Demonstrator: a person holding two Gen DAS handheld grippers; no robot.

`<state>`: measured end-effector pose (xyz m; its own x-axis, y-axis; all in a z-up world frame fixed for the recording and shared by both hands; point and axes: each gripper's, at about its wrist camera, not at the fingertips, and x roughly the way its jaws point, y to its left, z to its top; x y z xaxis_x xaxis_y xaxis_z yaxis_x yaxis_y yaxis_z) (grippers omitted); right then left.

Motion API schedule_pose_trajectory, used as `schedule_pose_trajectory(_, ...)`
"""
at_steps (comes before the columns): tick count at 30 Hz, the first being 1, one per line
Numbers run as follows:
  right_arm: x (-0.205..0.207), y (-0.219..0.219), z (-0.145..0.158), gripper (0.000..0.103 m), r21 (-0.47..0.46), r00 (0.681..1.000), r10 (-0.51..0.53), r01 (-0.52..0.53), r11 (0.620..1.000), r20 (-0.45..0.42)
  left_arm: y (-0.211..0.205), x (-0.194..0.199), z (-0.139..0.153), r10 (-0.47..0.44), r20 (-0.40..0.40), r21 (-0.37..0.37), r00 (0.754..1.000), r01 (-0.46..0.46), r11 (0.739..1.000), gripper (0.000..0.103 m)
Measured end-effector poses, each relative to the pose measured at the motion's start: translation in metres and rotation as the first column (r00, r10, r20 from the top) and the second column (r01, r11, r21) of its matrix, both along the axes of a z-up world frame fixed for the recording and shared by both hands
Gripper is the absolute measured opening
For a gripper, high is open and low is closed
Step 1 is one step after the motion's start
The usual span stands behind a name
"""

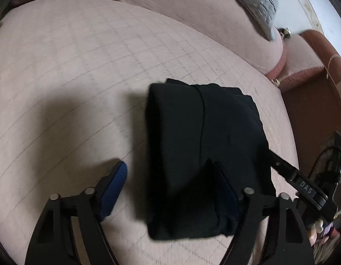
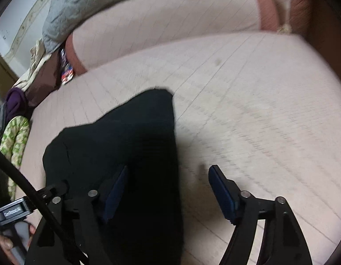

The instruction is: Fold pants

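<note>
- Left wrist view: left gripper [image 1: 170,187] pointed down at a pink quilted cushion [image 1: 71,70], apparently a sofa seat.
- Fingers stood wide apart; the left finger's blue pad [image 1: 113,190] hung over bare cushion, clear of the cloth.
- The right finger's pad [image 1: 227,194] was dark against the cloth, touching it or just above it, could not tell which.
- Black pants [image 1: 192,154] lay in a folded bundle on the cushion, reaching from between the fingers across the right finger and on ahead of it.
- No pinch seen; the pads did not press the bundle from both sides.
- Right gripper [image 1: 302,185] showed as a black bar at the bundle's right edge, beyond the right finger.
- Grey blanket [image 1: 256,2] lay far ahead on the backrest, blurred.

- Right wrist view: right gripper [image 2: 168,190] also pointed down at the same cushion [image 2: 247,110].
- Fingers wide apart; right finger's pad [image 2: 223,196] over bare cushion, well off the cloth.
- Left finger's pad [image 2: 117,192] sat over the black pants [image 2: 117,141]; contact unclear.
- Pants covered the left finger's side and stretched ahead of it, with the bundle's edge running down between the fingers.
- Nothing held between the pads.
- A hand [image 2: 7,243] gripped a grey handle left of the left finger, beside a black cable [image 2: 27,190].
- Grey blanket [image 2: 104,2] far ahead, upper left; picture motion-blurred.
</note>
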<state>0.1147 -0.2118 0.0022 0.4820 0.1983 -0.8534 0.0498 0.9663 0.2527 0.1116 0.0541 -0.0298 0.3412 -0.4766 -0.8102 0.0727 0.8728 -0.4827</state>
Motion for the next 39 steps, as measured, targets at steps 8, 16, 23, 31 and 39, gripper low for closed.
schedule_pose_trajectory(8,-0.001,0.004,0.011,0.022,0.128,0.998,0.039,-0.044,0.991,0.041,-0.025,0.009,0.013,-0.065,0.080,0.022,0.995,0.064,0.998,0.041)
schedule_pose_trajectory(16,0.001,0.006,0.005,0.046,-0.038,0.998,-0.045,0.047,0.998,0.051,-0.018,0.015,0.005,-0.044,0.044,0.021,0.998,0.043,0.999,0.058)
schedule_pose_trajectory(23,-0.024,-0.008,0.045,0.060,-0.064,0.974,-0.123,0.138,0.988,0.191,0.026,0.004,0.062,0.090,0.198,-0.077,0.976,-0.076,0.994,0.056)
schedule_pose_trajectory(31,-0.058,0.008,0.028,0.061,0.199,0.997,-0.043,0.029,0.980,0.070,-0.014,0.017,0.021,-0.020,0.086,-0.047,0.996,0.024,0.999,0.057)
schedule_pose_trajectory(39,-0.073,0.046,0.030,0.062,-0.161,0.989,0.043,-0.020,0.987,0.142,-0.010,0.017,0.017,-0.013,0.057,0.012,0.998,0.012,1.000,0.065)
